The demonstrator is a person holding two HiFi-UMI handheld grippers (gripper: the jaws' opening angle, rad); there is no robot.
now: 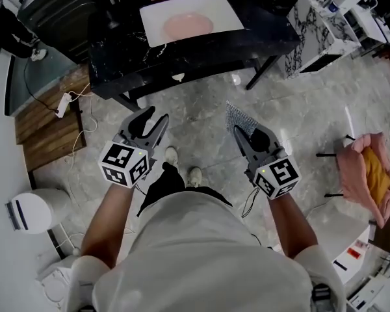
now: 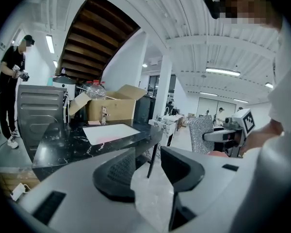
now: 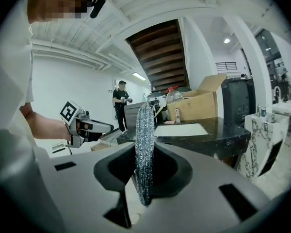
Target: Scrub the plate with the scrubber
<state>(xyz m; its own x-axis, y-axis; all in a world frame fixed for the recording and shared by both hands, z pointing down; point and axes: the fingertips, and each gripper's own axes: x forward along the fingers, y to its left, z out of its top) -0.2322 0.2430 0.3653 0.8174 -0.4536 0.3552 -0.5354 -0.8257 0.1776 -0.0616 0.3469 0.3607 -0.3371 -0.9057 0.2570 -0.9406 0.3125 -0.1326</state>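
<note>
A person stands on a pale marble floor [image 1: 299,103], well apart from a black table [image 1: 201,60], with a gripper in each hand pointing toward it. The pink plate [image 1: 188,25] lies flat in the middle of a white tray [image 1: 229,8] on that table, out of reach of both grippers, so no scrubbing is under way. The tray probably serves to catch any mess. The right gripper [image 1: 249,135] has its jaws pressed together on a silvery mesh scrubber [image 1: 234,117]. It is pinched near its lower part so that most of the pad stands free beyond the jaws, which I judge leaves a working face to rub on the plate. The left gripper [image 1: 149,119] has its jaws spread wide with nothing between them, likely kept free to steady the plate or tray once the person steps up to the table.
</note>
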